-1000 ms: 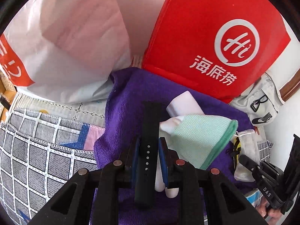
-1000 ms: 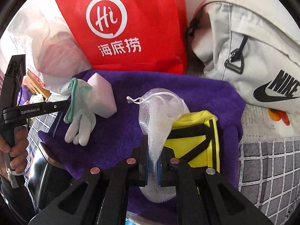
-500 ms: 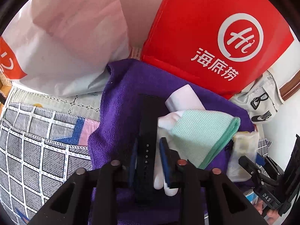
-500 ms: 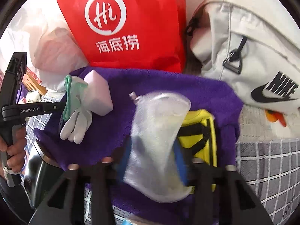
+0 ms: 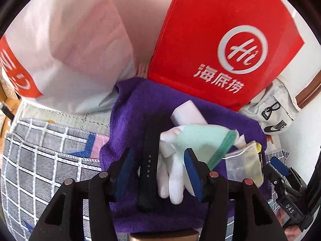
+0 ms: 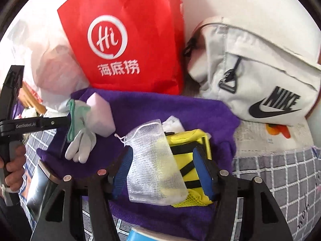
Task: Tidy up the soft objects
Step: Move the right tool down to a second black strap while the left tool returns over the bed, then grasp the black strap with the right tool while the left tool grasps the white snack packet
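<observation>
Both grippers are seen with jaws parted, just opened, nothing clamped. Left gripper (image 5: 159,172): black strap (image 5: 149,160) and white glove (image 5: 172,172) lie loose between the pads on the purple towel (image 5: 128,120). Right gripper (image 6: 163,169): mesh pouch (image 6: 154,162) lies released over the yellow bag (image 6: 192,140), same towel, pads clear of it.

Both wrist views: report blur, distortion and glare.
Left wrist view: heavy fisheye bending, dark corners; the mint cloth and red bag are smeared, the upper background washed out. Right wrist view: same bending; the mesh pouch is fairly sharp, the white Nike bag slightly soft, bright at top.
</observation>
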